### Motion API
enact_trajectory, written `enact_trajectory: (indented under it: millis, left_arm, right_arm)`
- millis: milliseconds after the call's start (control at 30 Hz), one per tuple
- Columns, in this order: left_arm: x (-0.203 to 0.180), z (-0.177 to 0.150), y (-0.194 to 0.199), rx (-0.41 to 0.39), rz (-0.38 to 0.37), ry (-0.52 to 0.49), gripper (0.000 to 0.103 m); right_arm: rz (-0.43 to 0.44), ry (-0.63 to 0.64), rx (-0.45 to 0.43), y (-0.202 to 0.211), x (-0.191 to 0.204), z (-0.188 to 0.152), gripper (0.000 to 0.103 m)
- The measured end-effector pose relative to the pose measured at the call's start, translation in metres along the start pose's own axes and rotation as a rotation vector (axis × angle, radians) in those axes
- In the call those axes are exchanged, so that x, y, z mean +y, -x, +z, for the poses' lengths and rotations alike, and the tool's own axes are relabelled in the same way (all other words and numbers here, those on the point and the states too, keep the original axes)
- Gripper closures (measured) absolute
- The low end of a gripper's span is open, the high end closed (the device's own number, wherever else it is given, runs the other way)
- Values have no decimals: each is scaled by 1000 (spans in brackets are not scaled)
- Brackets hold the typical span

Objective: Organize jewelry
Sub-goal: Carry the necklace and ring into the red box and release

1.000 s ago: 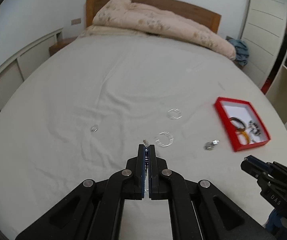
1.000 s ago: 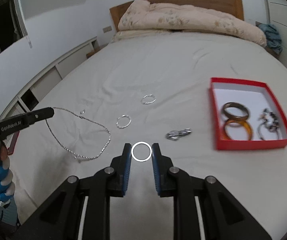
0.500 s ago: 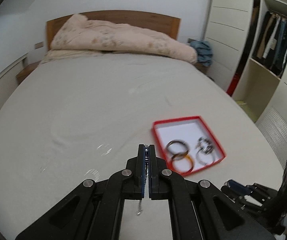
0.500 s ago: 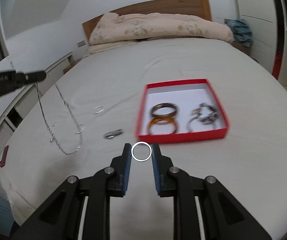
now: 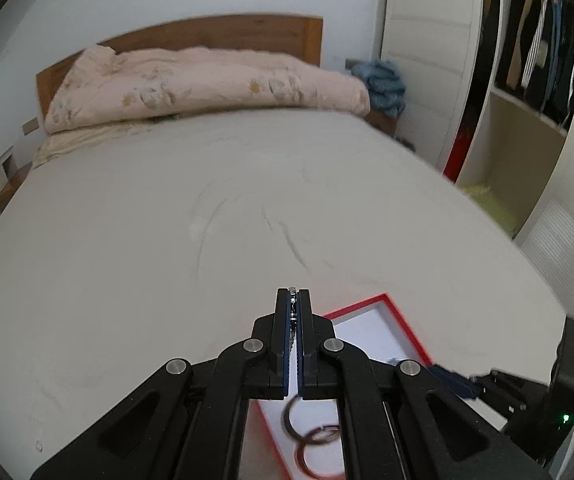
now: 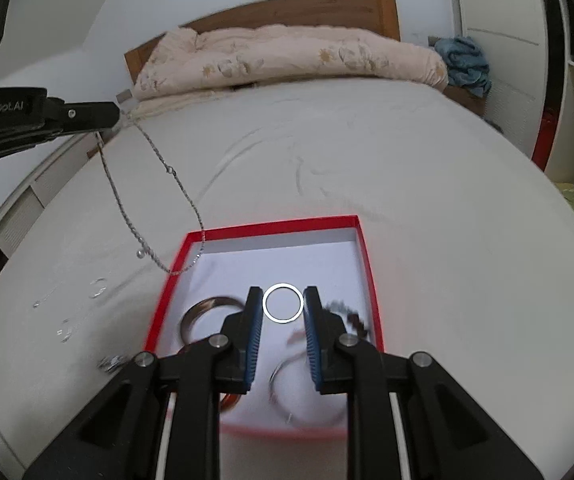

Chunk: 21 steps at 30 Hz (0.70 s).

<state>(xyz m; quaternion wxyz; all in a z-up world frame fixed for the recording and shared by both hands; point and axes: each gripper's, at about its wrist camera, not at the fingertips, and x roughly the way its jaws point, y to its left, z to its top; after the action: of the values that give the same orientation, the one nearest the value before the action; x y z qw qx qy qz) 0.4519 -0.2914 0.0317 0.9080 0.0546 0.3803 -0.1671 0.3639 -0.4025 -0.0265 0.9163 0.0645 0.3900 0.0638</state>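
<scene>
My left gripper [image 5: 293,294] is shut on a silver chain necklace [image 6: 159,200]; in the right wrist view the left gripper [image 6: 117,114] holds it high, and the chain's low end hangs over the left rim of the red tray [image 6: 369,264]. My right gripper [image 6: 283,304] is shut on a white ring [image 6: 283,303] and holds it above the tray's middle. The tray holds bangles [image 6: 203,312], a thin bracelet [image 6: 287,372] and a dark beaded piece [image 6: 347,312]. In the left wrist view the tray [image 5: 403,328] lies under my fingers, with bangles [image 5: 315,444] inside.
The tray lies on a white bed sheet [image 6: 447,240]. Small silver rings [image 6: 97,288] and a silver clasp piece [image 6: 111,362] lie on the sheet left of the tray. A folded quilt [image 6: 287,56] and wooden headboard stand at the far end. An open wardrobe [image 5: 527,80] stands on the right.
Both grippers have moved toward the red tray and now hover over it. The necklace has been lifted off the sheet and its end now hangs at the tray's left rim.
</scene>
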Motion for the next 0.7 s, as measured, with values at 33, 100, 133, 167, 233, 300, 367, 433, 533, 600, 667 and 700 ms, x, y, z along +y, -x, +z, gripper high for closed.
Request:
enact_trajectory:
  millis: [33,100,133,167,233,300,367,433,533,600,667,700]
  left_arm:
    - [-1,-2,-12,17,1,-5,101]
    - [-2,-12,-39,63,-11,-4,101]
    - [-2,-17,-48,81,-20,-1,101]
    - [-3,-25,-60,105,-29,0,101]
    - [-6,-39,-75,144,-32,-9,101]
    - [-8,-54,-90,181,-29,-14,101]
    - [-7,-69,-105,217,-10,-13,101]
    - [-4,-79,-110,244,6,-10,101]
    - [0,-87,-112,260,18,1,99]
    - [0,-89,-109,265,20,7,92]
    - [0,-89,-102,258,22,4,85]
    - [0,-89,-97,254,16,6,82]
  right_arm:
    - [0,0,12,-10,-2,2,84]
    - [-4,0,43,-35,-7,7,84]
    - [-7,1,60,-46,-9,8,84]
    - [-11,4,71,-52,-10,9,84]
    - [-24,13,108,-71,-14,11,84]
    - [-33,18,131,-79,-17,11,84]
    - [-38,23,167,-87,-20,10,84]
    - [-57,42,195,-94,-22,8,83]
    - [-73,58,199,-93,-22,7,83]
    - [-79,54,197,-90,-23,7,78]
    - [-84,51,191,-85,-23,5,70]
    - [-87,49,187,-80,-23,4,68]
